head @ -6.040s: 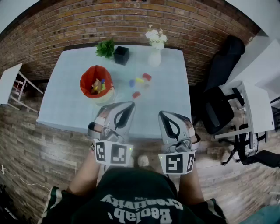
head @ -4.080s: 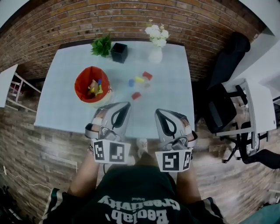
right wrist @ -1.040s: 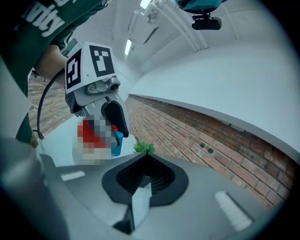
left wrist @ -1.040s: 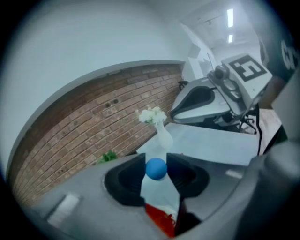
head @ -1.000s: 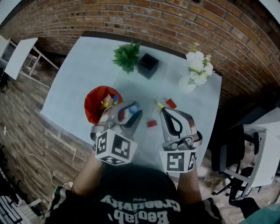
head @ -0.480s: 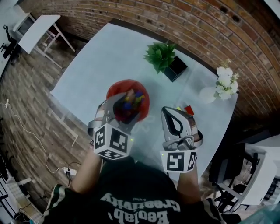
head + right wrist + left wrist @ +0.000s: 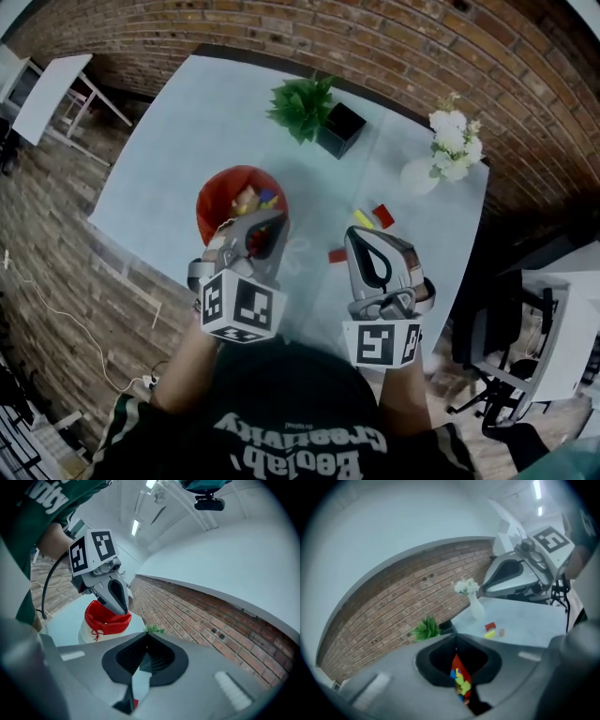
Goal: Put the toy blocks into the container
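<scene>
Several toy blocks [image 7: 255, 199] already lie in the red container [image 7: 212, 199], while a near red block [image 7: 337, 255], a yellow block [image 7: 362, 218] and a far red block [image 7: 383, 216] are left on the table [image 7: 187, 112], so the job looks partly done. The left gripper [image 7: 266, 225] tilts down over the container's near rim, its jaws having just closed with nothing between them. The right gripper [image 7: 362, 236], likewise closed and empty, hovers just beside the near red block
</scene>
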